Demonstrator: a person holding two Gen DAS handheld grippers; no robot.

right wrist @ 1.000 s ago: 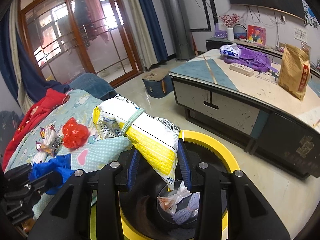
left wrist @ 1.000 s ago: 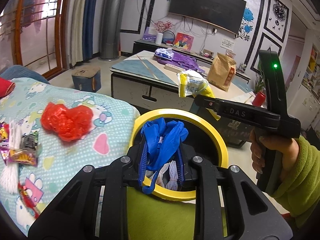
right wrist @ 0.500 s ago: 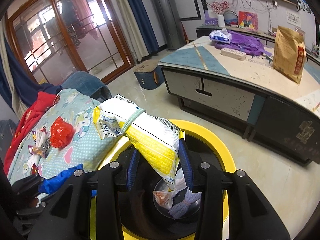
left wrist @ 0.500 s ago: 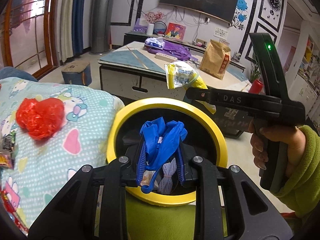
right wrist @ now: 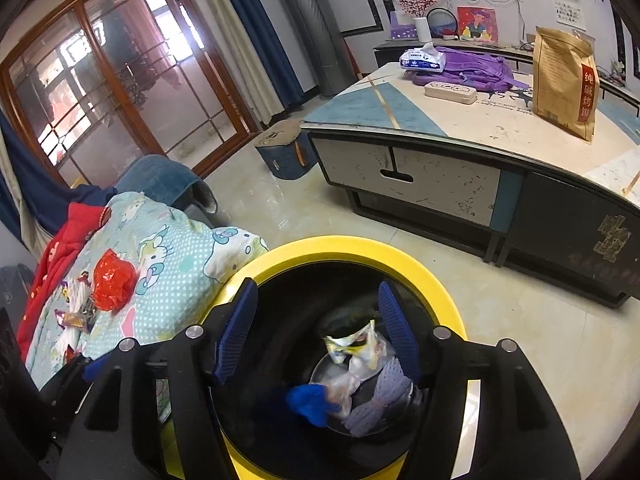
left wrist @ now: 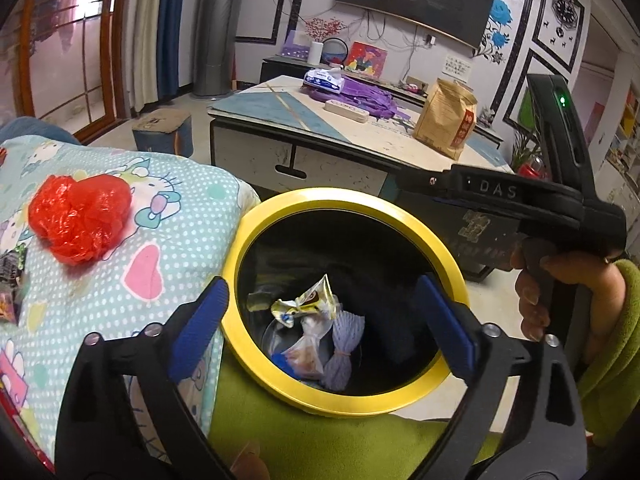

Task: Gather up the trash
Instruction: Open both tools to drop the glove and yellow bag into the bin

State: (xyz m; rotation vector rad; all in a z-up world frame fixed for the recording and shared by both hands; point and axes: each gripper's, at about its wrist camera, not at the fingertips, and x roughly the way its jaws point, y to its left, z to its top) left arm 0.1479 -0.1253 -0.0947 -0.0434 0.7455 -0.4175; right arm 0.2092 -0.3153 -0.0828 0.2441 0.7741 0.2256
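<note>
Soft daylight comes through the glass doors (right wrist: 120, 92), blown out pinkish-white. The room is evenly lit, but the bin's (left wrist: 344, 216) inside is dark. Falling trash (right wrist: 352, 344) is motion-blurred. Fisheye bending curves the table (right wrist: 472, 136); the corners go black.

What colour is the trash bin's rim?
Yellow, on the round black-walled trash bin; clearest in the left wrist view.

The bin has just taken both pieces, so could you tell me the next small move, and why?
Probably swing the left gripper to the red bag on the blanket. Both sets of jaws are opening with nothing between them over the bin, and that bag lies nearest.
</note>
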